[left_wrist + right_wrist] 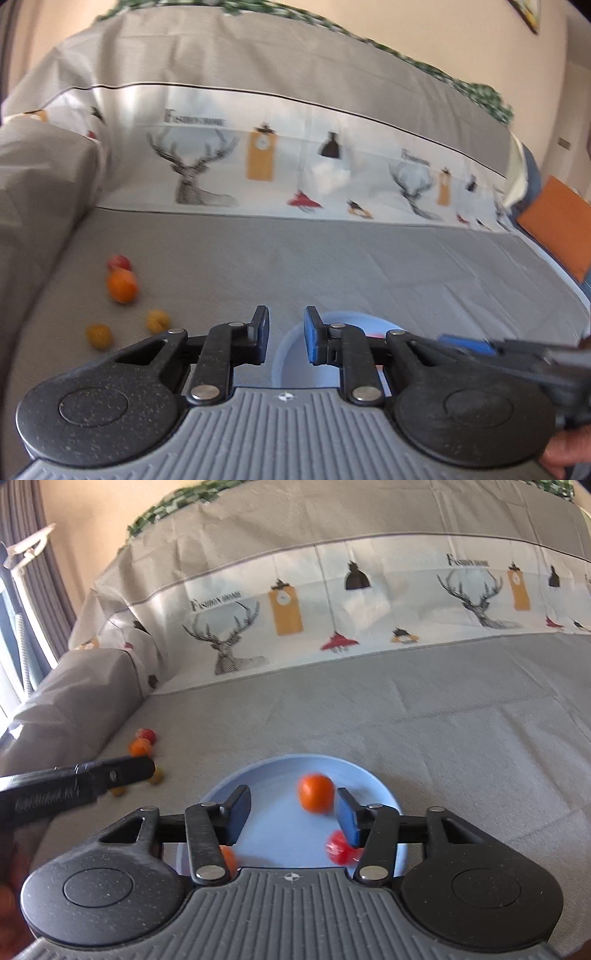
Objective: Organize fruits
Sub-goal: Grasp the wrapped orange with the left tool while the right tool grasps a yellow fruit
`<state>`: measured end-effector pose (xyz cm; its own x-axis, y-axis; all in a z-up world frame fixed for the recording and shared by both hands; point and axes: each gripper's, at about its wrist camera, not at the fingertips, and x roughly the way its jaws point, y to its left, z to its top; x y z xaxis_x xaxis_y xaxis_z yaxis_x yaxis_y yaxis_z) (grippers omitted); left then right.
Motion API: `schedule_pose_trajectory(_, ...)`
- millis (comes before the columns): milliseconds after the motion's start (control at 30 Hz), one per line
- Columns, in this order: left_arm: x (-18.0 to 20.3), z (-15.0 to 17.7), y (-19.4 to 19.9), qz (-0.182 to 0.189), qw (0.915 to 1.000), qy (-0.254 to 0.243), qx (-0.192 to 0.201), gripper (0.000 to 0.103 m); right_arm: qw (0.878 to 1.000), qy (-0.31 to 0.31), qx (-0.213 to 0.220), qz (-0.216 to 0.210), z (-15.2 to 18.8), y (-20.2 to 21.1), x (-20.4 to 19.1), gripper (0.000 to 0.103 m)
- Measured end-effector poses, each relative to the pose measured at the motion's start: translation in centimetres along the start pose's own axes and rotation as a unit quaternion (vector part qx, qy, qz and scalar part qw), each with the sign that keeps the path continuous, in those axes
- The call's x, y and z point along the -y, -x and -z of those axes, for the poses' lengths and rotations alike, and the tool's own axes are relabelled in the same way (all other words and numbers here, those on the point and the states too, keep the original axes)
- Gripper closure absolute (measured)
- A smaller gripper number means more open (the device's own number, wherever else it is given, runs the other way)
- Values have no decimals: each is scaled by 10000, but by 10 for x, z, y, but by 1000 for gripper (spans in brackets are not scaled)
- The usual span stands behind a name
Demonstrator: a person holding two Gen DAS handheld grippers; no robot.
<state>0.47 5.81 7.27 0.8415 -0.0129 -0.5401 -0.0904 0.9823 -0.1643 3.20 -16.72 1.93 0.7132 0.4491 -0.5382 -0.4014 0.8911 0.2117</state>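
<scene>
Both grippers' jaws are hanging open and gripping nothing: right gripper (291, 818) over the blue plate (273, 775) carrying 3 fruits, left gripper (286, 338) crossing mid-left, partly hiding 4 loose fruits (122, 285) on the sofa (332, 258).

A grey sheet (424, 709) covered the sofa (295, 66), with a white band (295, 166) printed with deer and lamps across its back. Beige wall (461, 40) rose behind. Grey curtains (22, 565) hung at the left, and an orange cushion (557, 229) lay at the right.
</scene>
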Motion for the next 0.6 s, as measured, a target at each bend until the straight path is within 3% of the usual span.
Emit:
schedule_pose_trajectory(67,-15,-12,-6,-229,9997,27,27,81,9999,55,77,-117,-4,0,-8,70)
schedule_pose_trajectory(167,-44,-21,-16,-532,9981,298,73,81,9993,143,171,-292,-9,-1,-21,75)
schedule_pose_trajectory(267,-71,-9,-22,-822,9939,737,28,81,9986,192,172,-452,-12,-3,-33,76)
schedule_pose_trajectory(400,-91,-11,-12,-739,9883,1306,260,81,9978,225,137,-616,-19,-12,-47,76)
schedule_pose_trajectory(600,-97,-12,-17,-925,9849,1443,240,81,9946,318,46,-984,-30,-44,-79,82)
